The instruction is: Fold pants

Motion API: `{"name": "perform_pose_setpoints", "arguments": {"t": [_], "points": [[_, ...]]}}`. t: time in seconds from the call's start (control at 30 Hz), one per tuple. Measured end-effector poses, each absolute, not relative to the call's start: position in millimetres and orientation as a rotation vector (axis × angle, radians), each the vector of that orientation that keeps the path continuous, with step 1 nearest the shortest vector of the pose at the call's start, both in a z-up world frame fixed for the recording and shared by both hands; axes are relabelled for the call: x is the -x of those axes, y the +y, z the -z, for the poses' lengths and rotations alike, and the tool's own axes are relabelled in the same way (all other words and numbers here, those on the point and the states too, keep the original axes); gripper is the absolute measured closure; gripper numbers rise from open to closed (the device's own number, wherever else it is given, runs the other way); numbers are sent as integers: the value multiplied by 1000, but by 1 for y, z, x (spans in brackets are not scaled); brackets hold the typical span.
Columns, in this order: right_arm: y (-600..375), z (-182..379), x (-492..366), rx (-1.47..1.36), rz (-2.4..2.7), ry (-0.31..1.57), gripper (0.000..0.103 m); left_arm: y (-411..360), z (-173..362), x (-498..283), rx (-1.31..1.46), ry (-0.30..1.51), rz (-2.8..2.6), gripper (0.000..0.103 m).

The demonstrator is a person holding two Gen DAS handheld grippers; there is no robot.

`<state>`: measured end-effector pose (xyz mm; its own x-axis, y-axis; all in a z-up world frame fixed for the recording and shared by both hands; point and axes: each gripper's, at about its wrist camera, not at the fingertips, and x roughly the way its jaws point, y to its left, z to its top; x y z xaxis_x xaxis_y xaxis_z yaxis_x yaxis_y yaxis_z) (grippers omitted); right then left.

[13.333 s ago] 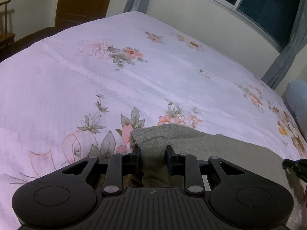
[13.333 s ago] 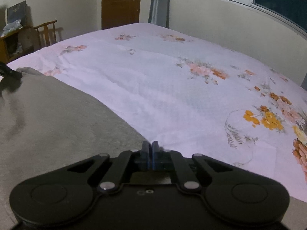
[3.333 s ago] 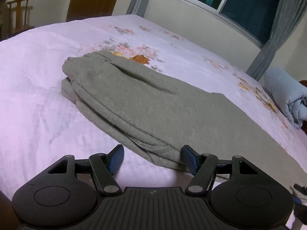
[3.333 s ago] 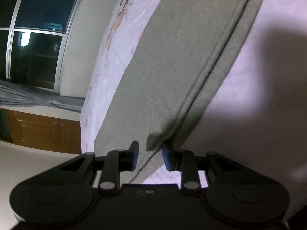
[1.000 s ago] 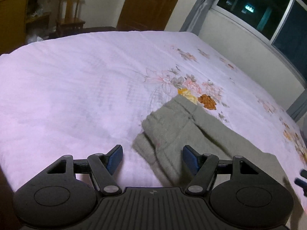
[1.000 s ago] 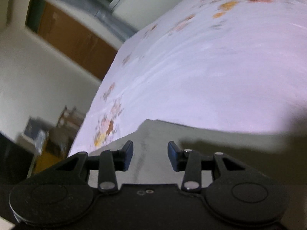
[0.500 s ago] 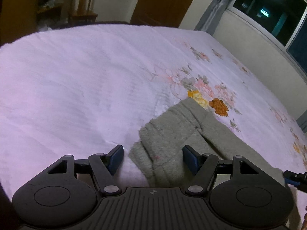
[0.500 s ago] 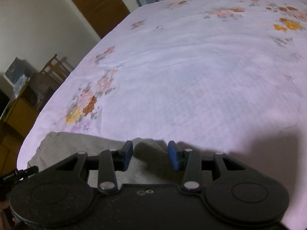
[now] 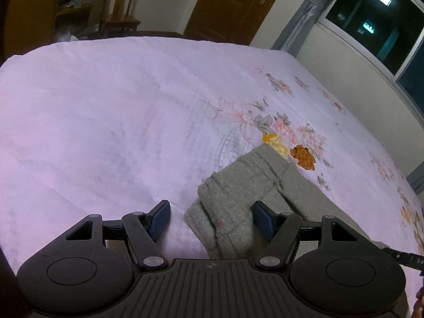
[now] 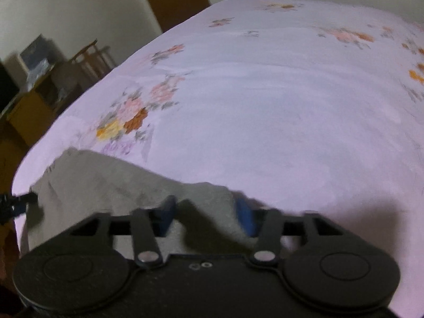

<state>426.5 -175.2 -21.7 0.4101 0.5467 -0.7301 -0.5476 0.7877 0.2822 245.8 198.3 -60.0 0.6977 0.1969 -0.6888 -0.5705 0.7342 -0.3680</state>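
Pants (image 9: 238,201) cuff now between wide left tongs (image 9: 210,218); right tongs (image 10: 205,216) closing around grey edge, pads not yet pressing.

Left hand-held gripper (image 9: 210,218) agape — right (image 10: 205,216) closing

My bed (image 9: 106,106) has a pale flowered sheet; beyond it stand a brown door (image 9: 233,5), wooden chair (image 9: 119,8), grey curtain (image 9: 296,18) and dark window (image 9: 384,18).

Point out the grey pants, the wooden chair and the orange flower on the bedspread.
grey pants (image 9: 238,185), left wrist view, on the ribbed folded end.
wooden chair (image 9: 120,10), left wrist view, on its back slats.
orange flower (image 9: 303,156), left wrist view, on its petals.
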Motion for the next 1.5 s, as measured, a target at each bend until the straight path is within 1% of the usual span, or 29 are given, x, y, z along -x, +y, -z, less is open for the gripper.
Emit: {"name": "perform_pose_setpoints", "arguments": {"t": [0.03,0.1,0.17,0.23,0.27,0.3,0.37,0.43,0.5,0.53,0.6,0.67,0.7,0.8,0.9,0.97,1.03,1.07,1.1,1.13,1.17,1.2,1.23,1.27,1.3,1.33,1.4,1.47,1.5], "points": [[-173,21,-425,21,-682,917,98,198,61,-249,606,681,-461,35],[-172,20,-424,31,-668,910,100,197,57,-248,607,658,-447,35],[-174,19,-424,14,-658,897,102,197,58,-260,586,679,-379,37],[-177,17,-424,8,-650,878,103,197,55,-271,561,679,-351,59],[-177,16,-425,0,-642,872,103,200,54,-276,561,681,-345,62],[-179,16,-425,-14,-639,867,103,204,53,-278,577,670,-338,72],[-183,17,-426,-37,-635,868,103,209,55,-281,578,672,-334,72],[-181,29,-429,-30,-613,898,103,212,72,-289,560,730,-322,72],[-176,42,-431,-16,-593,909,103,217,79,-287,581,730,-313,71],[-176,43,-432,-17,-568,904,101,218,76,-286,575,728,-314,71],[-179,37,-431,-27,-525,878,102,222,59,-274,559,673,-351,71],[-181,21,-422,44,-427,792,101,228,40,-255,533,597,-407,71],[-185,13,-416,19,-437,756,102,228,34,-246,529,569,-417,71],[-171,4,-401,-52,-557,740,102,206,31,-243,516,575,-342,71],[-129,12,-386,-34,-680,767,99,174,40,-251,490,584,-258,71],[-110,29,-389,15,-656,826,101,165,56,-262,429,646,-268,71],[-119,49,-404,29,-530,862,103,173,71,-265,412,660,-265,71],[-136,50,-410,-37,-504,860,103,180,71,-262,441,657,-243,73],[-152,46,-412,-101,-486,858,103,184,65,-260,435,665,-244,77],[-165,35,-406,-96,-424,824,103,185,57,-255,417,657,-260,76],[-184,18,-392,-89,-388,750,99,184,47,-251,396,637,-284,75],[-203,6,-380,-111,-380,703,82,182,39,-246,388,619,-292,71],[-229,-6,-363,-158,-393,665,79,178,34,-241,403,610,-273,53],[-254,-14,-346,-191,-387,644,78,173,30,-237,409,601,-252,42],[-280,-19,-327,-210,-359,618,76,164,26,-233,391,584,-233,24],[-304,-21,-309,-217,-316,610,72,147,24,-231,348,573,-209,18],[-355,-20,-268,-238,-218,598,65,114,23,-232,283,579,-143,18],[-397,-14,-232,-260,-117,599,52,78,26,-233,247,596,-77,16],[-418,-9,-212,-244,-49,605,38,60,27,-233,233,602,-41,13]]}}
